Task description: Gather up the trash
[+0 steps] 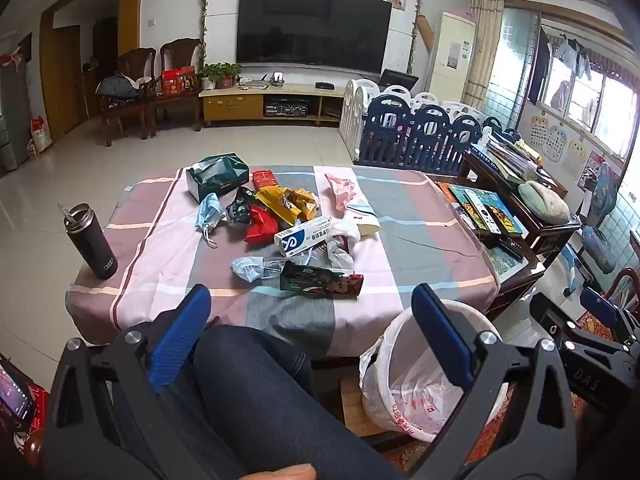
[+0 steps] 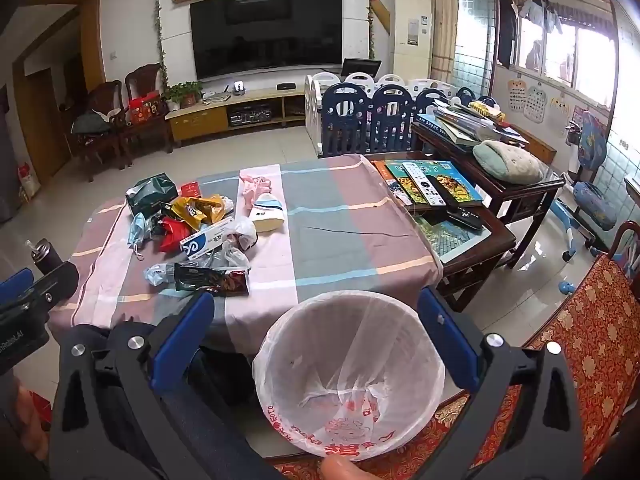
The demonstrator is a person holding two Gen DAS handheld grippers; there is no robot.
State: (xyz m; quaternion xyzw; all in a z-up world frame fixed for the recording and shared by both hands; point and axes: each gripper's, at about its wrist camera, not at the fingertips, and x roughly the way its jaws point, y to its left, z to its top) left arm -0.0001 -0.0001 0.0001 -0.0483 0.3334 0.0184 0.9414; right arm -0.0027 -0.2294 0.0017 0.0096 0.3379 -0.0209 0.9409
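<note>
Both my grippers, left gripper [image 1: 312,316] and right gripper [image 2: 316,320], gape wide and hold nothing

The trash [image 1: 292,228] lies heaped on the checked cloth of the table [image 1: 420,240], left of middle: crinkly foil wrappers, a stiff toothpaste box [image 1: 302,236], a limp mask [image 1: 208,210]. I judge the bin [image 2: 352,376] stands near the table's front edge for short drops, with its thin plastic liner pulled over the round rim

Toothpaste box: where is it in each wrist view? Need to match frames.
Left wrist: toothpaste box sits centre frame, mid-pile on the table, just right of the red wrapper.
Right wrist: toothpaste box sits left of centre, again right of the red wrapper.
Shared landmark: TV on the far wall.
</note>
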